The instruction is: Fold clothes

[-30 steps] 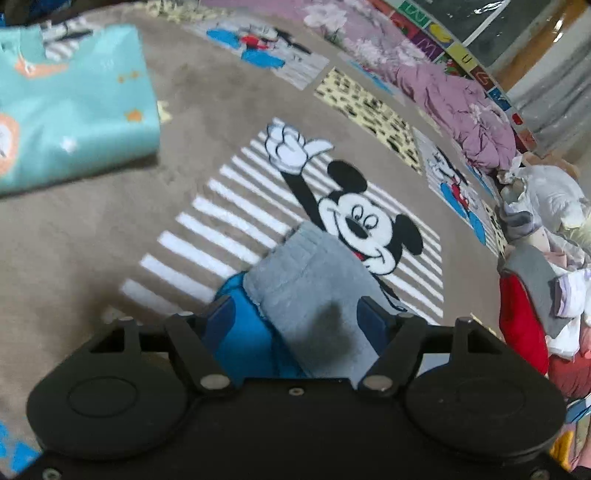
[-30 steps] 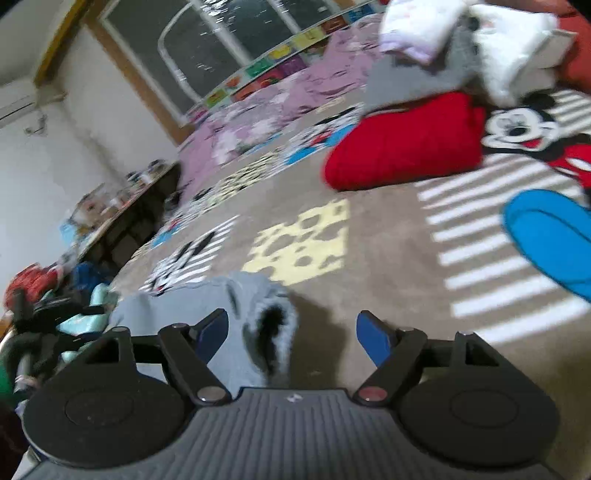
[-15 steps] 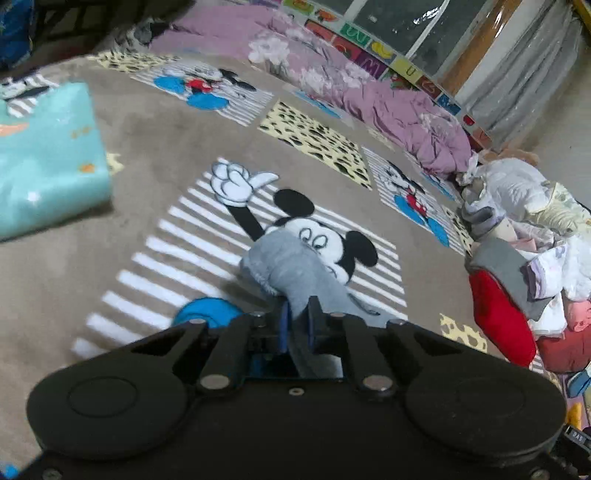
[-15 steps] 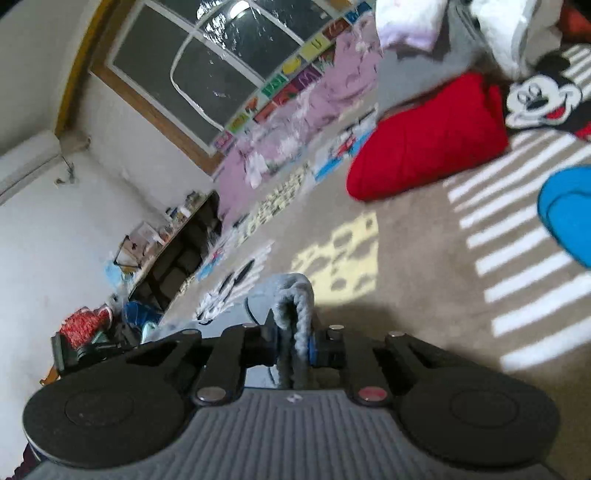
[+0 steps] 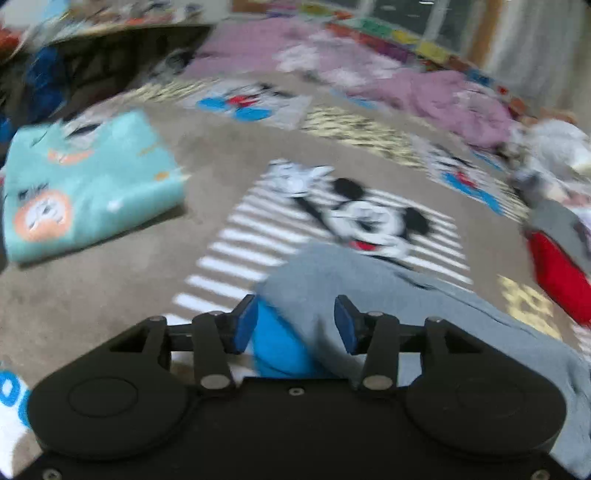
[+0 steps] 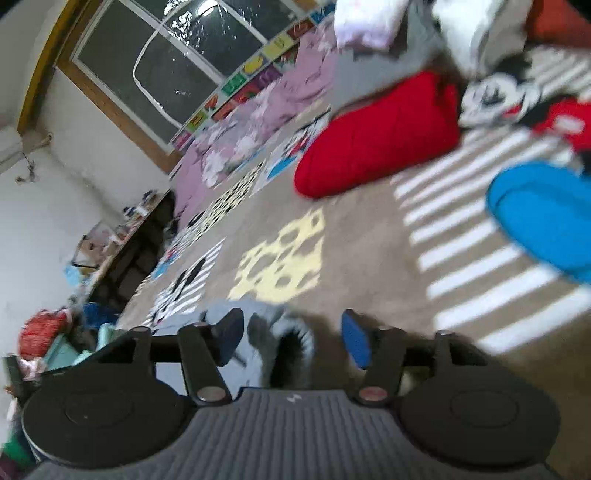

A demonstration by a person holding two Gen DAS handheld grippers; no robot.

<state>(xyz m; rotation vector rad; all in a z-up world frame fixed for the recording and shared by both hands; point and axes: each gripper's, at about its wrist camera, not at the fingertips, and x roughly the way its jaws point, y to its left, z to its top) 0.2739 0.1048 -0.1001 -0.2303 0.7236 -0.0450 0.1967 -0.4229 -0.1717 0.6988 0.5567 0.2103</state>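
Note:
A grey garment [image 5: 369, 295] lies on the cartoon-print blanket [image 5: 92, 306]. In the left wrist view it spreads from between the blue pads toward the right. My left gripper [image 5: 295, 325] has its jaws opening, with the grey cloth lying loose between them and the pads off it. In the right wrist view another end of the grey garment [image 6: 266, 332] shows its fuzzy dark inside. My right gripper [image 6: 291, 336] is opening too, and the cloth sits between its pads near the left one.
A folded turquoise garment [image 5: 88, 184] lies at the left. A red garment [image 6: 376, 136] and a heap of unfolded clothes [image 6: 424, 33] sit to the right. A purple quilt [image 5: 424, 92] runs along the far window wall, and a low cluttered shelf [image 6: 122, 240] stands at the left.
Both grippers closed on the grey garment half a second ago and have now let go, jaws parting. The left gripper shifted sideways and rolled; the garment now lies stretched out flatter.

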